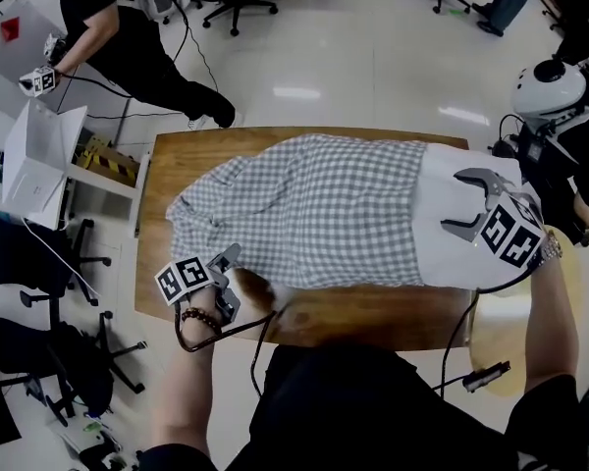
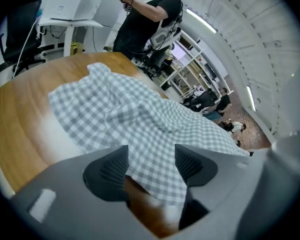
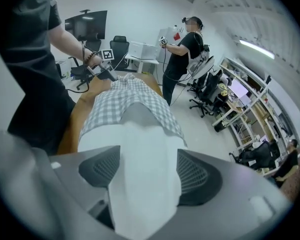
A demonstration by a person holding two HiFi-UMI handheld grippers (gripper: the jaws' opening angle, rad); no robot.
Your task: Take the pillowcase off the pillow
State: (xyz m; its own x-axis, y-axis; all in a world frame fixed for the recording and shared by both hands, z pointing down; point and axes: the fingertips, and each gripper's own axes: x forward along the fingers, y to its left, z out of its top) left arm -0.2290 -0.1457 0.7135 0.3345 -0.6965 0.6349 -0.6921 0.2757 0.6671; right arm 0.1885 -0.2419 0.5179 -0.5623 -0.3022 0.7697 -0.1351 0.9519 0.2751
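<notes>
The pillow (image 1: pixel 442 253) covers most of the table (image 1: pixel 373 317), leaving bare wood only along the near edge and left end, while a desk (image 1: pixel 39 155) and chairs (image 1: pixel 29 263) crowd the left, and perhaps a stool (image 1: pixel 506 346) the right.

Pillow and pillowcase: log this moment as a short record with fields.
surface: wooden table
pillow: white, lying along the table, right end bare
pillowcase: grey-and-white checked, covers the rest of the pillow, crumpled at the left end
left gripper: jaws apart, pillowcase edge between them, not clamped
right gripper: jaws apart, the pillow's bare white end between them
task state: pillowcase partly off, not yet removed
</notes>
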